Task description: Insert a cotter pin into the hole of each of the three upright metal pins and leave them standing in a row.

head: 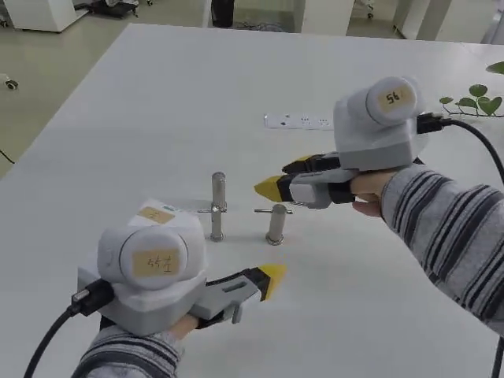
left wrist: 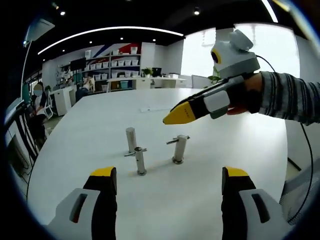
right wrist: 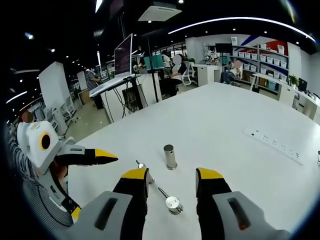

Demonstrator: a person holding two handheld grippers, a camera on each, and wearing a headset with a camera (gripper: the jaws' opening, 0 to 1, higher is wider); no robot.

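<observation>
The left tool (left wrist: 169, 173) has its jaws spread wide and holds nothing. The right tool (right wrist: 173, 174) is open too, its jaws parted less far, gripping nothing. Three upright metal pins (head: 276, 224) stand on the white tabletop (head: 157, 102) ahead of the left tool, below the right tool's yellow tips. The bare pin (left wrist: 131, 140) stands farthest from the left tool. The second pin (left wrist: 140, 162), just nearer, carries a cotter pin (left wrist: 132, 152) crosswise near its top. The third pin (left wrist: 179, 150), on the right tool's side, has the other cotter pin (left wrist: 173, 141) through its top as well. A power strip (head: 299, 121) lies on the tabletop beyond the right tool.
</observation>
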